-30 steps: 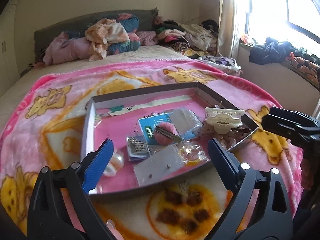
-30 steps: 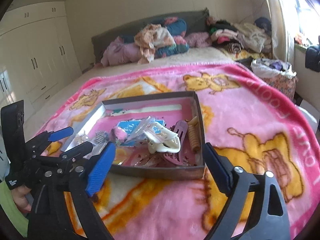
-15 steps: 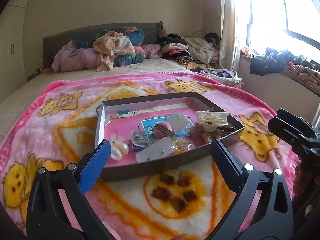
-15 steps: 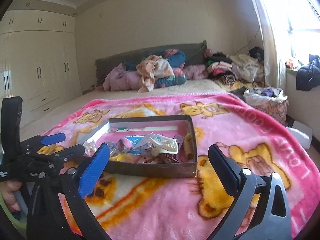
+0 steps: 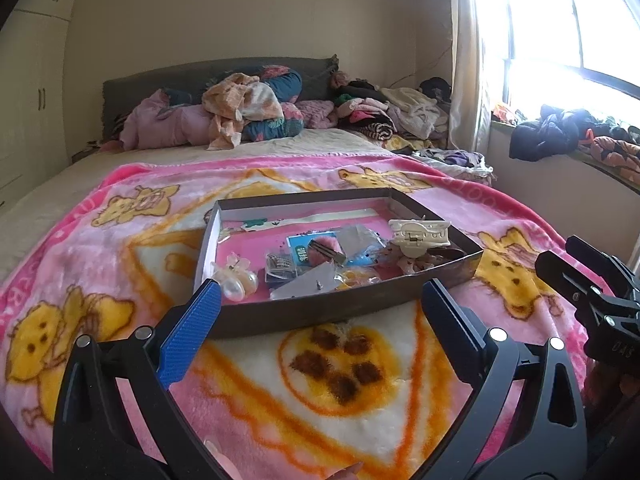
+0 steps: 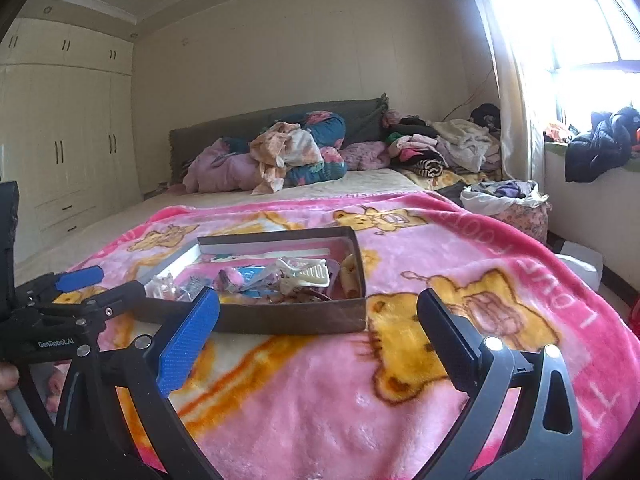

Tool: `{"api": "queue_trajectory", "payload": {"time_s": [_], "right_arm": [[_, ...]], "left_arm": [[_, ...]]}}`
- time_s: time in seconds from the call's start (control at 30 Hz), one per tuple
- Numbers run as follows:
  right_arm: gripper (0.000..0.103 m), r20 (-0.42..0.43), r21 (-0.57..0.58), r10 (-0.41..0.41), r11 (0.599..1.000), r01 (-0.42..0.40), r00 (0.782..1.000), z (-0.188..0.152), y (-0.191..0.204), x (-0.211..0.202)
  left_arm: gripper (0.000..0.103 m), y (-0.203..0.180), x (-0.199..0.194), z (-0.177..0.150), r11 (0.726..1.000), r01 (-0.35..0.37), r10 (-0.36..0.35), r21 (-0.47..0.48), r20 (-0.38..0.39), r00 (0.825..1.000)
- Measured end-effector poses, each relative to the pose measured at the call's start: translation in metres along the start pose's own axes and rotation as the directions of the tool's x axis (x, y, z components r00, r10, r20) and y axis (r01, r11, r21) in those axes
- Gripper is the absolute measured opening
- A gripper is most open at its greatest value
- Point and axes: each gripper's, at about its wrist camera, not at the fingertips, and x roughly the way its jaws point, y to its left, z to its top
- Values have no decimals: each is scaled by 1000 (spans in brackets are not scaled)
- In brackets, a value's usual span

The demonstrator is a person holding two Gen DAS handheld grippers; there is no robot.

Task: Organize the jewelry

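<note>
A bed (image 5: pixel 240 152) carries a pink blanket (image 5: pixel 100 240), and on it sits a shallow tray (image 5: pixel 344 308). Inside lie a cream clip (image 5: pixel 418 234), a pink pompom (image 5: pixel 324 250) on a blue card (image 5: pixel 298 252), 2 pearls (image 5: pixel 240 286) at the left corner, and what may be small clear bags. Both the left claw (image 5: pixel 320 312) and right claw (image 6: pixel 318 312) hover before the tray, fingers wide apart, empty.

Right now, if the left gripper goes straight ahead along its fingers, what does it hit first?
Most likely the near wall of the tray. The left gripper is open, empty and aimed at that wall, with only pink blanket between. Depth is unclear, and if it is held high enough it could pass over the wall.
</note>
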Motion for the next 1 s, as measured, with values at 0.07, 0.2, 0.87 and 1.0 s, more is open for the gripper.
{"api": "queue_trajectory", "payload": {"time_s": [0.07,0.2,0.87,1.0], "right_arm": [[97,-3,4,1,1000,-1,1000,-1,0,0],[97,-18,2,6,1000,-6,1000,-4,1,0],[97,-25,-2,14,1000,-14,1000,-6,3,2],[97,-26,-3,16,1000,-16,1000,-7,3,2]], "left_arm": [[91,-2,-2,-2,1000,-5,5,1,3,1000],[91,-2,-4,-3,1000,-12,12,-3,9,1000],[91,-1,-2,-5,1000,-23,23,-3,-1,1000],[91,0,-1,-5,1000,-28,28,-4,-2,1000]]}}
